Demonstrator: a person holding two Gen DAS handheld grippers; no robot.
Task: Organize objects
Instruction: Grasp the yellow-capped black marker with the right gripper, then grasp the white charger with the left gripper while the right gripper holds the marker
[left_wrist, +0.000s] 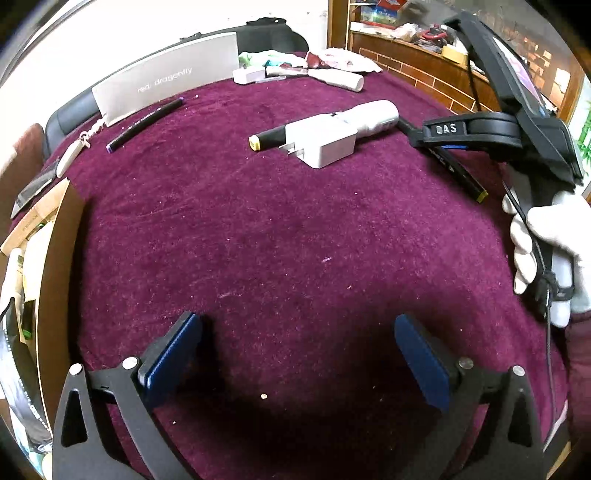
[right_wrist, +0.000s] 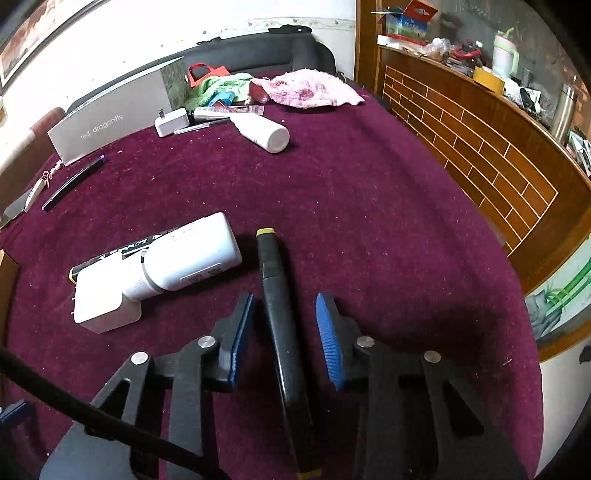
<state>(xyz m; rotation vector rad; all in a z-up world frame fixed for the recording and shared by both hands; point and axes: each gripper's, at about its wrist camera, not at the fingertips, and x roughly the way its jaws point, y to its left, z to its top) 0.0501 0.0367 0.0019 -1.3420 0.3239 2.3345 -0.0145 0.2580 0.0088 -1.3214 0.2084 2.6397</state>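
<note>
Black marker between narrowed right gripper pads untouched, left gripper wide, grey "red dragonfly" box.

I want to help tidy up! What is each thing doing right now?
Left gripper: open, empty.
Right gripper: open, pads either side of the black marker, not touching.
Black marker: lying flat.
Near white bottle: lying on its side.
Far white bottle: lying on its side.
Pink towel: crumpled.
</note>
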